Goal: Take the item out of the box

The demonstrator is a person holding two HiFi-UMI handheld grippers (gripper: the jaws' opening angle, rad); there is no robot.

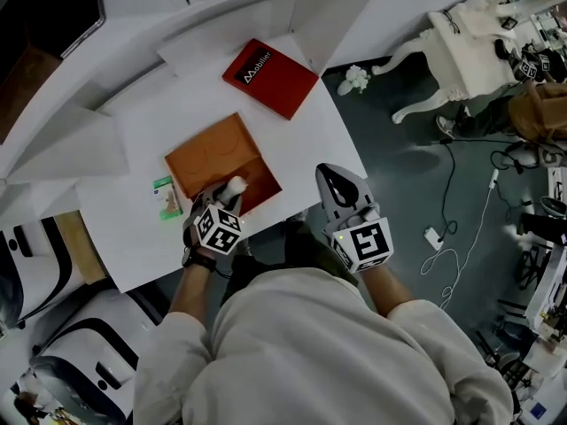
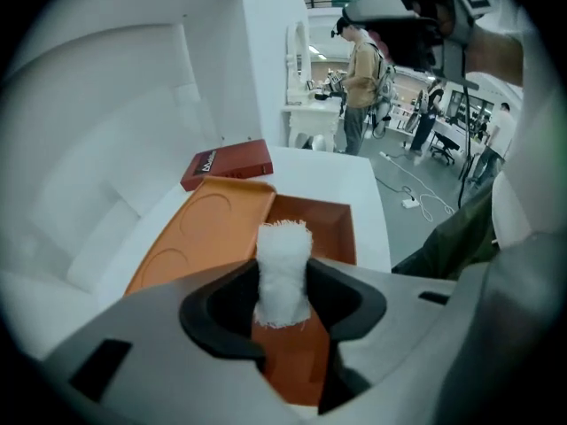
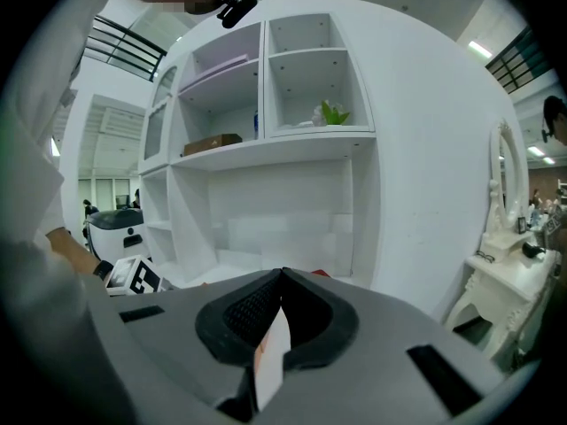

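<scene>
At centre frame, the left gripper clamps a white roll upright over the open orange box. To its right, the right gripper pinches a thin slip.

bright, even light fell from overhead, a strip lamp glaring above the right gripper. the card in its jaws blurred; the white tuft in the left gripper showed sharp. both gripper views bowed and darkened at the edges.
</scene>
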